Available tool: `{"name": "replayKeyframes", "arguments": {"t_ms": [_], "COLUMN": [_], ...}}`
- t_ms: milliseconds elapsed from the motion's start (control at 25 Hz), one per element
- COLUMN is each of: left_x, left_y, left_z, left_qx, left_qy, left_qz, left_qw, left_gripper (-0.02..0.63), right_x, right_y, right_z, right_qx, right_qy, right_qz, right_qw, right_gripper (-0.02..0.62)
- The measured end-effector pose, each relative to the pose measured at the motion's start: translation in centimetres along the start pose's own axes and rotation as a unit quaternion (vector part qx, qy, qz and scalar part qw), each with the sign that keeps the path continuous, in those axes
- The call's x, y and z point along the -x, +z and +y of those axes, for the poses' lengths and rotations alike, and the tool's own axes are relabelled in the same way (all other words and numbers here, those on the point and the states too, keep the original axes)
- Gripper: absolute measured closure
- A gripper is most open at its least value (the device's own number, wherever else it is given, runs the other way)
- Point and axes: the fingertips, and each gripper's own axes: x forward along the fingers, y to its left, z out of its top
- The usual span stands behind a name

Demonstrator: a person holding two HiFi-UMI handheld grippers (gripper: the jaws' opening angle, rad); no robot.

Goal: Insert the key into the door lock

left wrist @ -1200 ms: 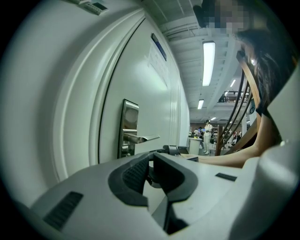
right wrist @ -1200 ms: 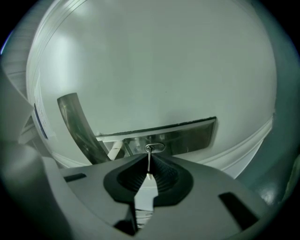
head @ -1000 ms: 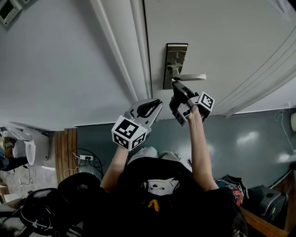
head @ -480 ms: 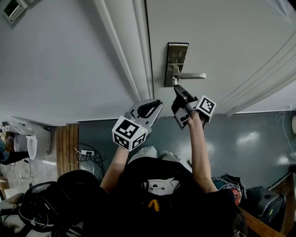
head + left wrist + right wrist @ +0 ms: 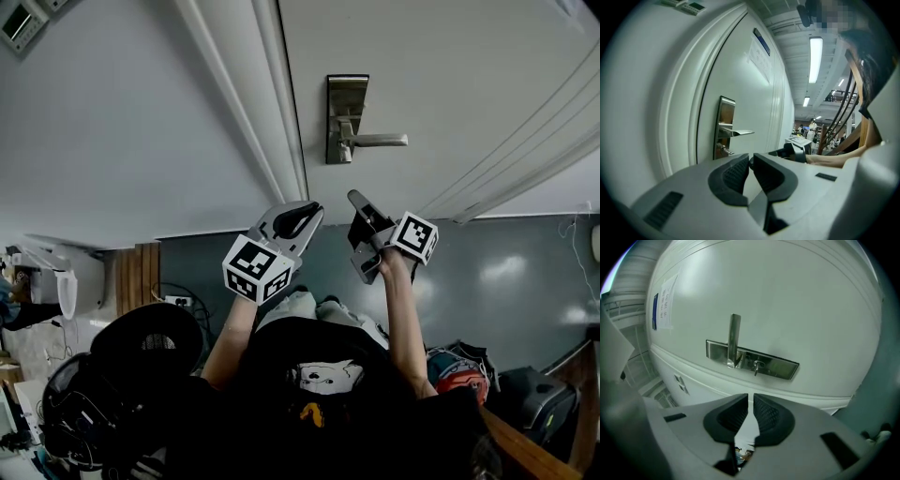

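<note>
- The key (image 5: 756, 366) is sitting in the door lock (image 5: 778, 367), ahead of my right gripper (image 5: 750, 401) jaws and well clear of them, so insertion looks done.
- Both pairs of jaws are resting closed to a slit, gripping nothing; my left gripper (image 5: 751, 161) is hanging idle.

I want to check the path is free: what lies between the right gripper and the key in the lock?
Nothing: in the right gripper view only bare door shows between the right gripper and the key.

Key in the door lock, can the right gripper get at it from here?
Probably yes. The key juts from the lock plate straight ahead of the right gripper, nothing between; the handle sits to one side. Its jaws are shut.
</note>
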Motion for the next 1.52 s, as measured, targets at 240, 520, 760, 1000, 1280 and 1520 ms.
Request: {"name": "replayKeyframes", "arguments": {"t_ms": [240, 520, 760, 1000, 1280, 1520], "left_x": [0.0, 0.4, 1.1, 2.6, 4.7, 9.1], "left_y": [-1.8, -3.0, -4.0, -4.7, -5.0, -5.1], "left_z": [-1.3, -2.9, -3.2, -4.1, -5.1, -7.5], "left_qx": [0.011, 0.017, 0.026, 0.027, 0.022, 0.021], "left_qy": [0.008, 0.012, 0.023, 0.021, 0.008, -0.004], "left_qz": [0.017, 0.033, 0.044, 0.058, 0.049, 0.029], "left_qw": [0.9998, 0.9992, 0.9984, 0.9977, 0.9985, 0.9993], "left_gripper": [0.571, 0.571, 0.571, 0.571, 0.571, 0.571], "right_x": [2.7, 5.7, 7.2, 8.1, 8.9, 11.3], "right_y": [-1.7, -3.4, -4.1, -5.6, -7.9, -11.4], "right_z": [0.2, -0.1, 0.1, 0.9, 2.5, 4.9], "right_qx": [0.02, 0.062, 0.072, 0.089, 0.105, 0.138], "right_qy": [-0.006, -0.035, -0.038, -0.035, -0.035, -0.048], "right_qz": [0.01, 0.025, 0.021, 0.02, 0.005, -0.015], "right_qw": [1.0, 0.997, 0.996, 0.995, 0.994, 0.989], "right_gripper": [0.571, 0.571, 0.571, 0.571, 0.571, 0.571]}}
